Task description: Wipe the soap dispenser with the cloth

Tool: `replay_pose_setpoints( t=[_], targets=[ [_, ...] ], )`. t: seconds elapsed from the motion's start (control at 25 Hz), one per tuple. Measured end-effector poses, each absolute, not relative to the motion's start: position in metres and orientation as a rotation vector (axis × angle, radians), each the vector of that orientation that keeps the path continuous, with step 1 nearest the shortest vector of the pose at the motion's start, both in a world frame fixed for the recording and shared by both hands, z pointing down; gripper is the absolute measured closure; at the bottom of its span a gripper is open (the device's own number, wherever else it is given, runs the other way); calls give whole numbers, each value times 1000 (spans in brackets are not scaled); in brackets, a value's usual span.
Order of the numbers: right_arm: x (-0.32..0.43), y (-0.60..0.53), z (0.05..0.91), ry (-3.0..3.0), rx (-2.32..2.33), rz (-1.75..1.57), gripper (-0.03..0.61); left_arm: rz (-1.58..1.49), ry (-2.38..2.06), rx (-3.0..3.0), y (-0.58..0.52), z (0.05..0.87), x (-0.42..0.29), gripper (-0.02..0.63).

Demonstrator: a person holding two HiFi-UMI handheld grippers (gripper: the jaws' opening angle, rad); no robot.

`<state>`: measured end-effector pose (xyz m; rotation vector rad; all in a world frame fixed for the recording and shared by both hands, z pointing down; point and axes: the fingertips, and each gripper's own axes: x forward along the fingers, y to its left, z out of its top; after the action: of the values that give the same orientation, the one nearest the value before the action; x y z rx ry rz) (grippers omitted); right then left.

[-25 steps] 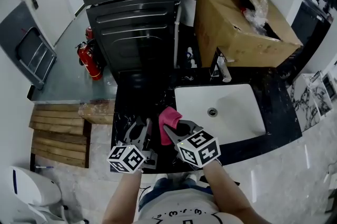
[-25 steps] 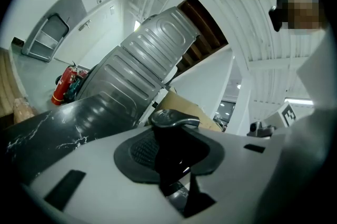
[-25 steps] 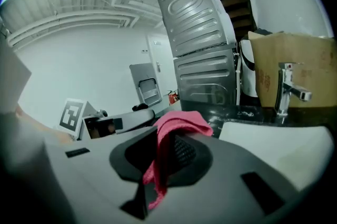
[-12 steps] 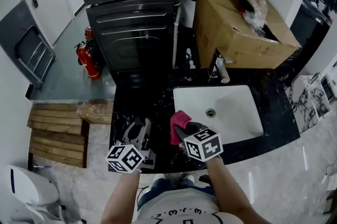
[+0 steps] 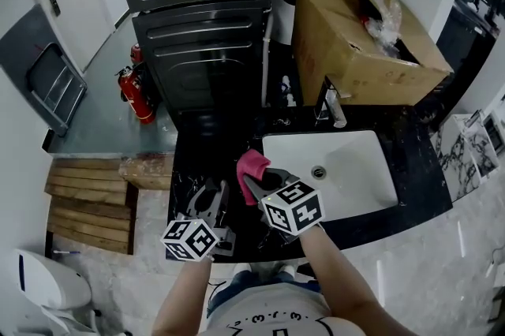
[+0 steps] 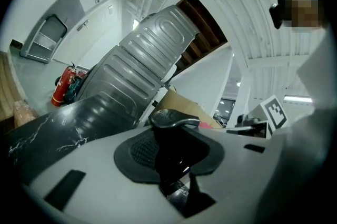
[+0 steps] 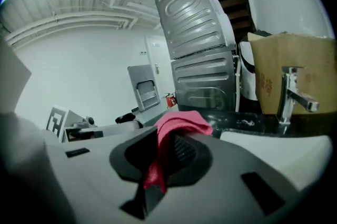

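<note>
A black soap dispenser with a curved pump head stands between the jaws of my left gripper, which is shut on it. In the head view the left gripper hovers over the black countertop at the front left, and the dark bottle is hard to pick out there. My right gripper is shut on a pink cloth, which bunches up over the jaw tips. The cloth hangs down between the pads of the right gripper. The cloth sits just right of the left gripper, apart from the dispenser.
A white sink with a chrome faucet lies to the right. An open cardboard box stands behind it. Stacked grey machines rise at the back. A red fire extinguisher and a wooden pallet are on the floor at left.
The right gripper with the pink cloth swung to the right, then came back left and a little farther from me. The left gripper and dispenser stayed still.
</note>
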<state>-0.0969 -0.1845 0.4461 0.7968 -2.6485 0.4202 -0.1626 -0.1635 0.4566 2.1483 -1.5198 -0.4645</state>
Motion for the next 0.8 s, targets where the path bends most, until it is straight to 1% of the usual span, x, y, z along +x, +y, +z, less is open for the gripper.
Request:
replay_pose_setpoints(
  t=[0.2,0.52,0.64,0.8],
  targets=[
    [-103,-198,453,-2616,794,400,529,-473,-1515,2146,-163,457,-165,505],
    [-65,-218,494,-2430,940,430,529,-402,-1527,2213,-166,453,-156,505],
    [-48,-219,505,-2352,994,468,529,-269,-1521,2299,-171,449,-146,505],
    [-9,-223,502,-2329,1159,605,529,20,-1501,2457,-183,444,-122,503]
  ],
)
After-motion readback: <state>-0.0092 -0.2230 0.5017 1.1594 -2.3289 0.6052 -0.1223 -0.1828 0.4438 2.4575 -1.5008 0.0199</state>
